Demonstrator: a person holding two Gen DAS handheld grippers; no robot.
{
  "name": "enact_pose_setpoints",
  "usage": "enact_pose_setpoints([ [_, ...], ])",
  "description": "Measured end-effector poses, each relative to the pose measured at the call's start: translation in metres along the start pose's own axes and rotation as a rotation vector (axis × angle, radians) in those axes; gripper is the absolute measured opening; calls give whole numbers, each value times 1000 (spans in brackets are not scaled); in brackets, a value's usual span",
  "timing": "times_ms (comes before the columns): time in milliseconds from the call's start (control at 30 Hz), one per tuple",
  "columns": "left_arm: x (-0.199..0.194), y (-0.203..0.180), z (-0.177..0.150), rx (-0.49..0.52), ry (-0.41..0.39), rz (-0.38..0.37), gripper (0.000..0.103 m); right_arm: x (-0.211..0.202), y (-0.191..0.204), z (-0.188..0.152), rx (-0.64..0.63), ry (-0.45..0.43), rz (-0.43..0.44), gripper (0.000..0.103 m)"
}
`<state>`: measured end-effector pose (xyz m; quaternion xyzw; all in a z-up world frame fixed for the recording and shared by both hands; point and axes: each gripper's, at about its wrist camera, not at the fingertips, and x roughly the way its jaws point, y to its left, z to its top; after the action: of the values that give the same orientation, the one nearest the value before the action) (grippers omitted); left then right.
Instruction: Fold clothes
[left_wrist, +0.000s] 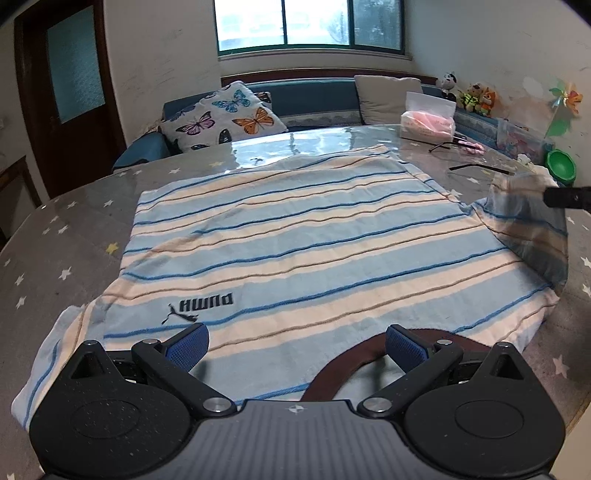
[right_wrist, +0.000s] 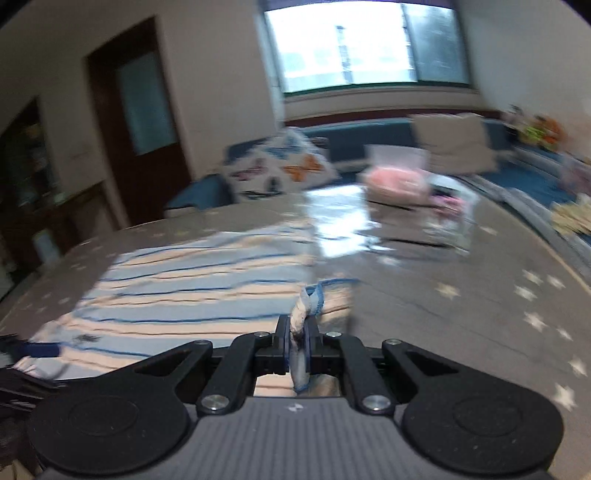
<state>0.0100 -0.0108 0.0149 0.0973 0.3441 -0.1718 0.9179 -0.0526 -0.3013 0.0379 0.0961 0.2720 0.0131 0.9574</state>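
Left gripper (left_wrist: 297, 345) spread wide over striped shirt (left_wrist: 295, 236); right gripper (right_wrist: 298, 332) clenched on its hem, frame bottom. Star-print table (left_wrist: 74, 229); sofa (left_wrist: 314, 96) behind.

Left wrist view: low over the collar end of the striped shirt (left_wrist: 295, 236), close, angled down, facing along the shirt toward the window (left_wrist: 308, 26). Sharp.

Right wrist view: low at the shirt's (right_wrist: 192, 288) right-hand sleeve edge, facing the same window (right_wrist: 365, 48), motion-blurred.

Shared: shirt, star-patterned table (left_wrist: 74, 221), butterfly cushion (left_wrist: 225, 114), door, window. Each view catches the other gripper at its frame edge.
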Motion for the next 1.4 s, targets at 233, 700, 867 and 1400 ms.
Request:
enact_pose_setpoints([
  [233, -5, 14, -8, -38, 6, 27, 103, 34, 47, -6, -72, 74, 152, 9],
  [700, -23, 85, -16, -232, -11, 226, 103, 89, 25, 4, -145, 143, 44, 44],
  [867, -36, 116, -28, -321, -9, 303, 103, 109, 30, -2, -207, 174, 13, 50],
  [1400, -49, 184, -60, -579, 39, 358, 80, 91, 127, -10, -423, 194, 242, 76],
])
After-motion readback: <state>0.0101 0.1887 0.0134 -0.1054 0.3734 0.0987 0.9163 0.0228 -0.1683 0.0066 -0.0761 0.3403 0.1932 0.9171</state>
